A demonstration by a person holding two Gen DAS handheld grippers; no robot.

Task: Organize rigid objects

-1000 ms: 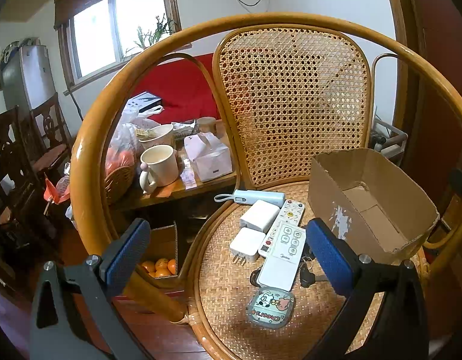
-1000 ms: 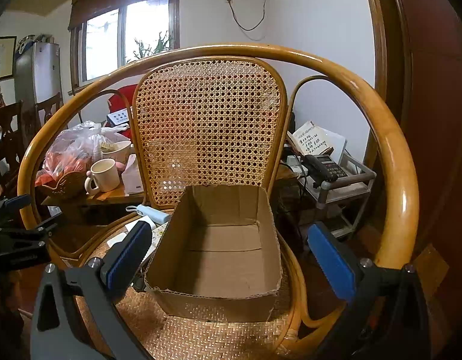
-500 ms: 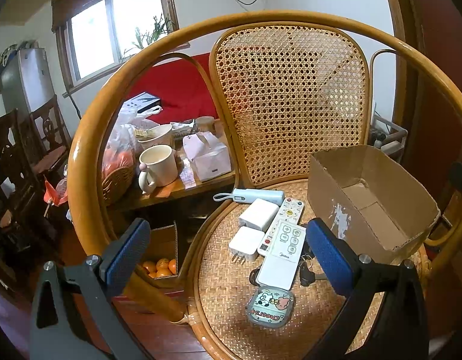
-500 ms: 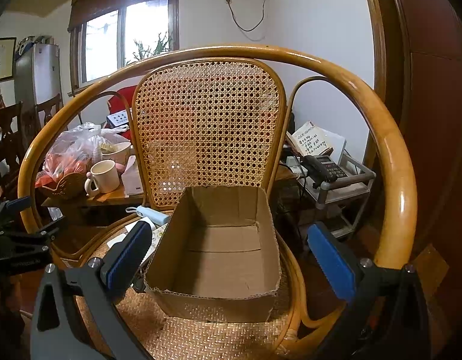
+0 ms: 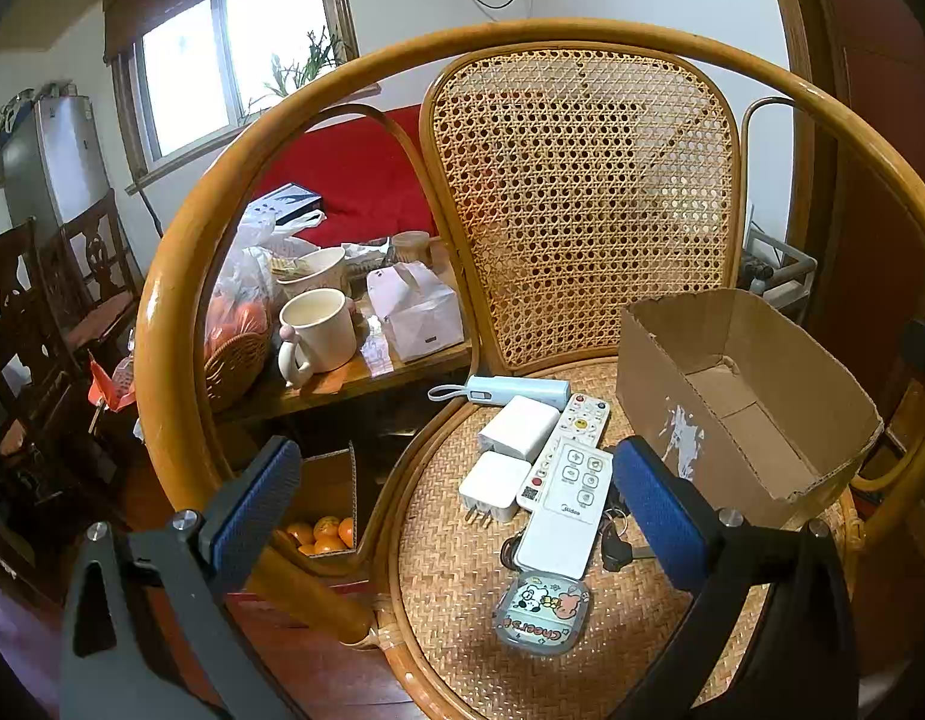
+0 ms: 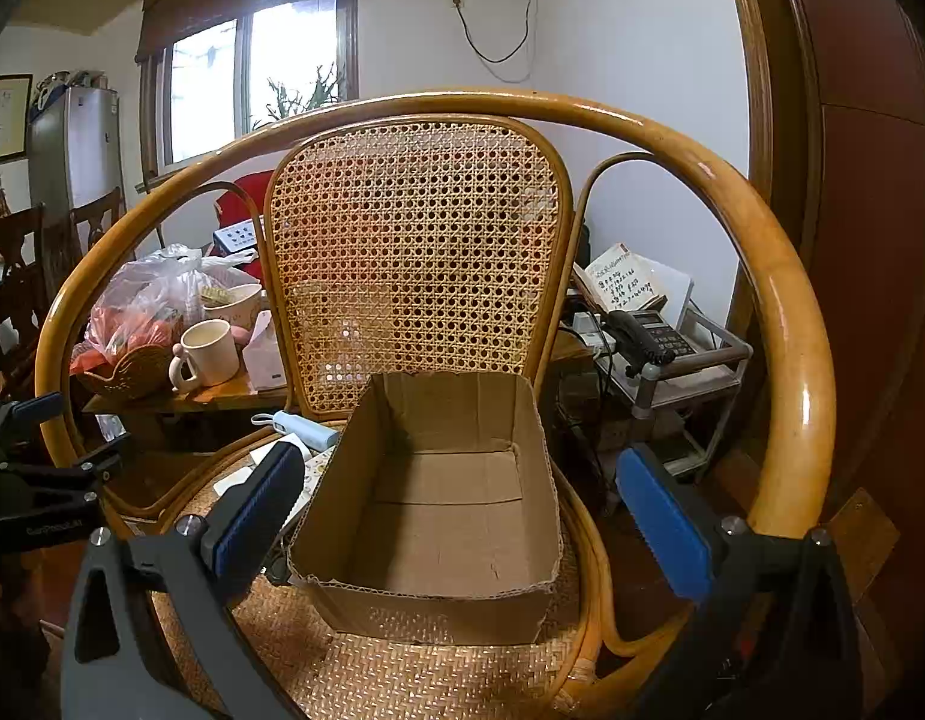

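On the rattan chair seat [image 5: 456,564] lie a large white remote [image 5: 567,507], a slimmer remote [image 5: 567,441], two white chargers [image 5: 518,427] [image 5: 492,486], a light blue device with a loop [image 5: 516,390], a cartoon case [image 5: 541,606] and keys [image 5: 618,546]. An empty cardboard box [image 5: 744,402] stands on the seat's right side; it fills the right wrist view [image 6: 444,498]. My left gripper [image 5: 456,516] is open and empty above the seat's front. My right gripper [image 6: 462,510] is open and empty in front of the box.
The chair's curved rattan arm rail [image 5: 168,324] and cane back [image 5: 582,198] ring the seat. A side table on the left holds a mug [image 5: 318,330], tissue box [image 5: 414,312] and fruit basket [image 5: 234,354]. A box of oranges [image 5: 324,531] sits below. A trolley with a phone [image 6: 654,330] stands right.
The left wrist view has shifted very slightly; objects and both grippers look unchanged.
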